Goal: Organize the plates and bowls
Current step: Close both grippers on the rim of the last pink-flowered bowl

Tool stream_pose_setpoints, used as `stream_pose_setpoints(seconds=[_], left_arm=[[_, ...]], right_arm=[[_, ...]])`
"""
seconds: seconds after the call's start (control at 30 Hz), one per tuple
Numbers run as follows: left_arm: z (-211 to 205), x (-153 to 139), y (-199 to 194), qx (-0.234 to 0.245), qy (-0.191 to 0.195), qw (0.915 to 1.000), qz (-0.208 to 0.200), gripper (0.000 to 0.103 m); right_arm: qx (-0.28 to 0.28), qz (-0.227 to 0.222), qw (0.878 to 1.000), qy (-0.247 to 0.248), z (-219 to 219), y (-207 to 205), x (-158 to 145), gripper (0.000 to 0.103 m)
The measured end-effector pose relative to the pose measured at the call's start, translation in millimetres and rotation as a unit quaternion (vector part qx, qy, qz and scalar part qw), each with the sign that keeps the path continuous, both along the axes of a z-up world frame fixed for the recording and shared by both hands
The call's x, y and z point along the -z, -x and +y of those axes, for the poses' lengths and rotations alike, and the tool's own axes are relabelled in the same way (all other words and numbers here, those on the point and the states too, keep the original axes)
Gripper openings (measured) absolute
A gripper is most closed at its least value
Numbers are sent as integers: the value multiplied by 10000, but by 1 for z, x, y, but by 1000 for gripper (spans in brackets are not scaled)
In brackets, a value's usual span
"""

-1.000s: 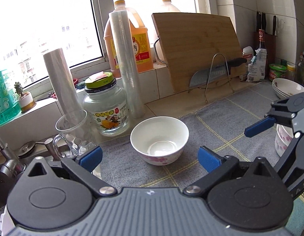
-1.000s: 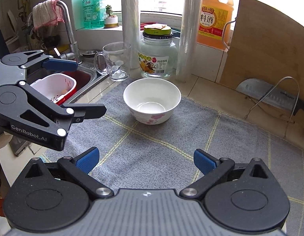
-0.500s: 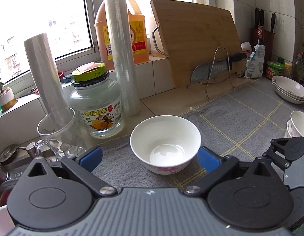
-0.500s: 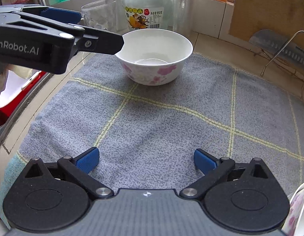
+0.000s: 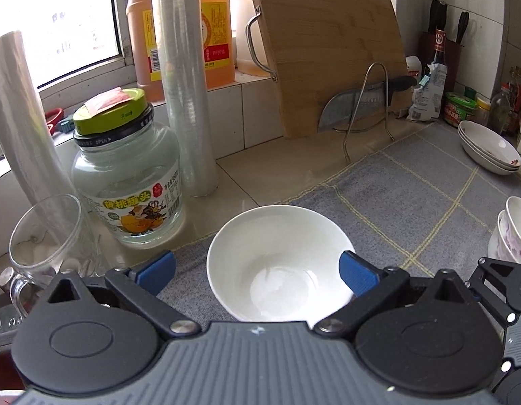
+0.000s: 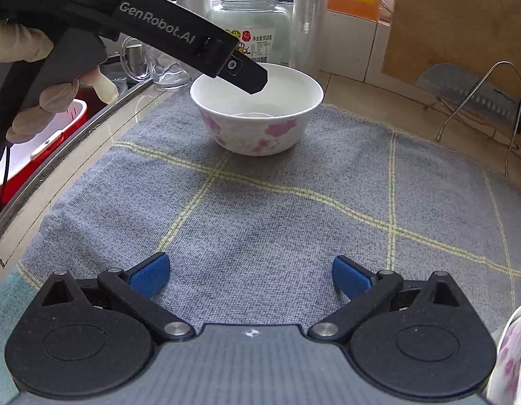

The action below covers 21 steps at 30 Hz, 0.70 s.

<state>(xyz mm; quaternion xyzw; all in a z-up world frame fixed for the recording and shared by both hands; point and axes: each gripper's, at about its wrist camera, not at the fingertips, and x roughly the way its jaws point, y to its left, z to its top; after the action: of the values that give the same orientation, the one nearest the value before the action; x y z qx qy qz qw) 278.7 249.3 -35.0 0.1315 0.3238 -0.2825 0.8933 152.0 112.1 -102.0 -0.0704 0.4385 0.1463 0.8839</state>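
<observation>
From the left wrist camera, the left tongs (image 5: 257, 270) are wide apart. The white bowl (image 5: 280, 263) sits right between the two blue fingertips (image 5: 157, 271). The right tip is just beside the bowl's rim, but I cannot tell if it touches. The bowl stands upright on a gray cloth (image 5: 412, 202) with yellow lines. In front of the tongs and to the left stand a glass jar (image 5: 128, 182) with a green lid and a clear glass mug (image 5: 48, 239). A tall roll of clear wrap (image 5: 184, 81) stands behind the jar. Farther ahead, a wooden board (image 5: 327, 50) leans on the wall with a big knife (image 5: 358, 104) in a wire stand. Far to the right lie stacked shallow bowls (image 5: 489, 148). Closer on the right is a stack of flowered bowls (image 5: 511, 236).

From the right wrist camera, the right tongs (image 6: 250, 275) are wide apart too, with nothing between them but cloth (image 6: 277, 209). The bowl (image 6: 257, 114), white with pink flowers, is well ahead of these tongs. The left tongs (image 6: 240, 71) reach in from the left, and one black finger pokes over the bowl's rim. A gloved hand (image 6: 44, 77) holds them. The jar (image 6: 250, 30) stands behind the bowl.
</observation>
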Motion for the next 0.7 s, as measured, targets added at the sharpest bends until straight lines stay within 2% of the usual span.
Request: stream_pose_setpoints(seconds=[0.13,0.33,0.5,0.7], left_arm=[[-4,0,-19,53,-16,9998,187,102],[-8,6,-39,114,-36,9986,523,97],[-9,13,-50,175,-25,9964,831,80],[-11,15,-51,276,-8,9953,924,73]], right_arm=[[32,-36,10000,-7,3,-11,-4,103],[-44,-496,9987,139,12,-37,-18,103],[-94,-663,9978,-2,14,-60,-23,103],[-166,-674,9976,-82,15,-72,-22,95]])
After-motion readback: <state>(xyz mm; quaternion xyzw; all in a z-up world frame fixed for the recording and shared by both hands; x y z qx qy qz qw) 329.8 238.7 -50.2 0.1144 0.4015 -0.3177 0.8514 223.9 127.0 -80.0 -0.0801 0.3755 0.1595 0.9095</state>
